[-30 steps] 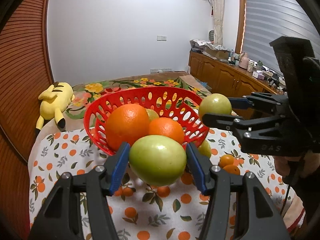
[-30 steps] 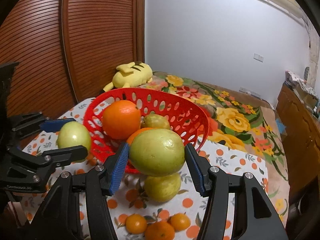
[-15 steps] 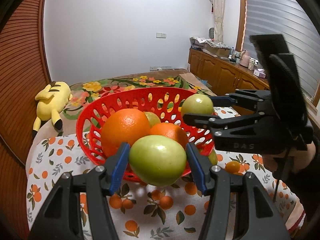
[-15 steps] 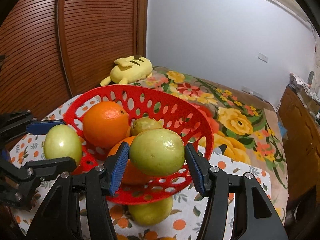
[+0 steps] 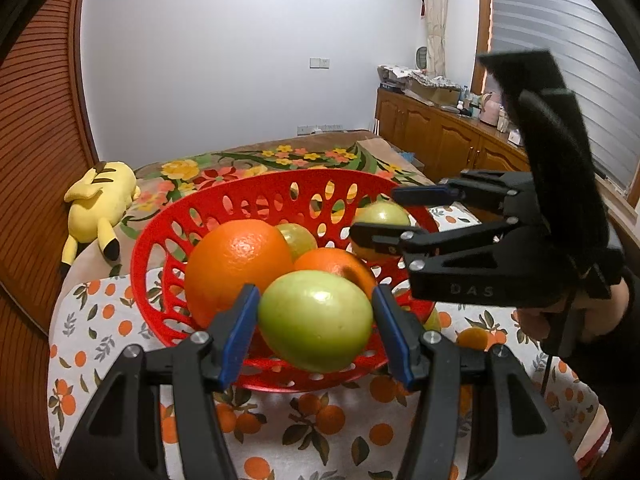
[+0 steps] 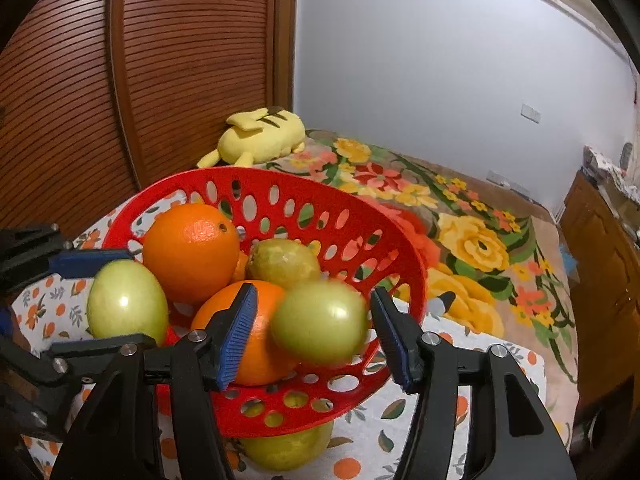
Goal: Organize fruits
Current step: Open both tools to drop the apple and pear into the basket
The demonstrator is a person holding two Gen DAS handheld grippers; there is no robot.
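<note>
A red perforated basket on the orange-print cloth holds two oranges and a yellow-green fruit. My left gripper is shut on a green apple at the basket's near rim; it also shows in the right wrist view. My right gripper stands open over the basket. A blurred green apple sits loose between its fingers, with a gap on each side; it also shows in the left wrist view.
A yellow-green fruit lies on the cloth under the basket's near edge. Small oranges lie on the cloth at the right. A yellow plush toy lies on the floral bed behind. Wooden cabinets stand at the right.
Both grippers moved in over the basket. The right gripper's fingers have spread, and its apple is loose and blurred. The left gripper still holds its apple.
</note>
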